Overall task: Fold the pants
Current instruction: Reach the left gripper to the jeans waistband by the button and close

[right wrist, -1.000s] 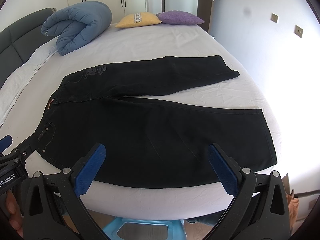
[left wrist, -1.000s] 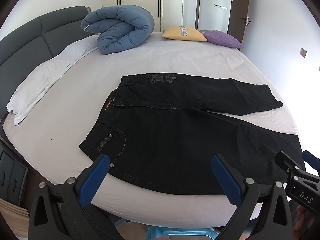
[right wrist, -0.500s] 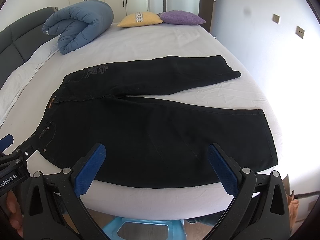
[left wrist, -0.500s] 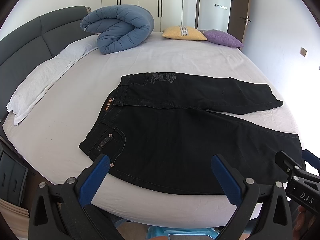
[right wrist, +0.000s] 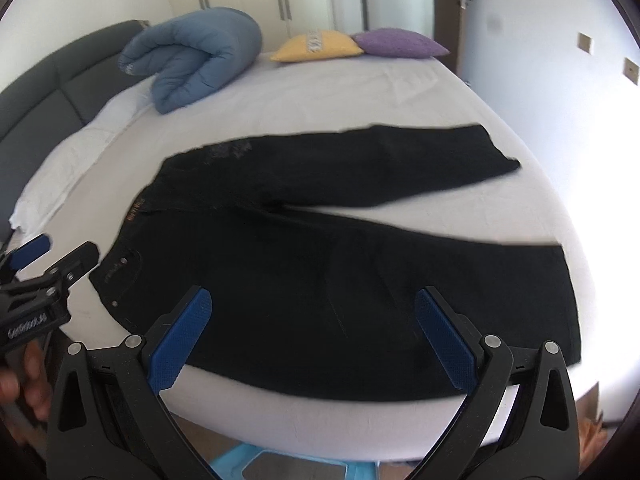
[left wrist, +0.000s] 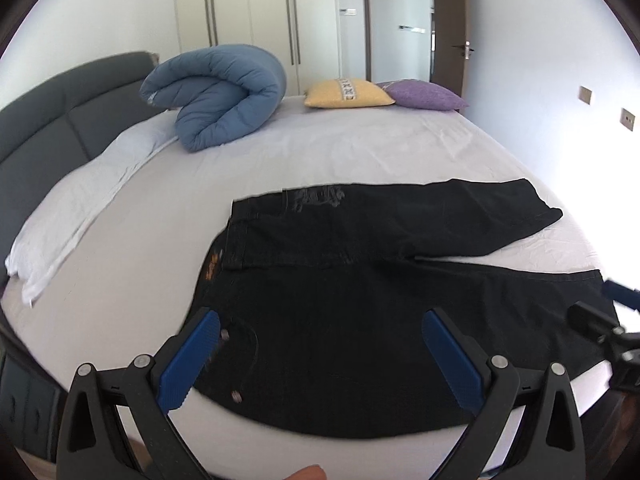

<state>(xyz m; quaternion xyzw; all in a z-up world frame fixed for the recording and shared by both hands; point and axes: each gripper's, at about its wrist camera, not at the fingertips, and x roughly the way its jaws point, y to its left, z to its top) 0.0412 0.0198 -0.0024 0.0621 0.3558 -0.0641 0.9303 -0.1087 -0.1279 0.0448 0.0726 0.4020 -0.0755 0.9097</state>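
Note:
Black pants (left wrist: 360,300) lie flat on the white bed, waist to the left, two legs spread to the right; they also show in the right wrist view (right wrist: 340,260). My left gripper (left wrist: 320,356) is open and empty, above the near waist and pocket area. My right gripper (right wrist: 314,332) is open and empty, above the near leg. The left gripper also shows at the left edge of the right wrist view (right wrist: 48,268); the right gripper shows at the right edge of the left wrist view (left wrist: 600,320).
A rolled blue duvet (left wrist: 216,96) lies at the back left of the bed (left wrist: 360,148). A yellow cushion (left wrist: 348,94) and a purple cushion (left wrist: 424,96) sit at the far edge. A grey headboard (left wrist: 52,120) and a white pillow (left wrist: 80,204) are at the left. A blue stool (right wrist: 280,466) stands below the bed's near edge.
Both grippers have moved forward and lower toward the pants, which now fill more of each view. The pants have not moved. Both grippers stay open.

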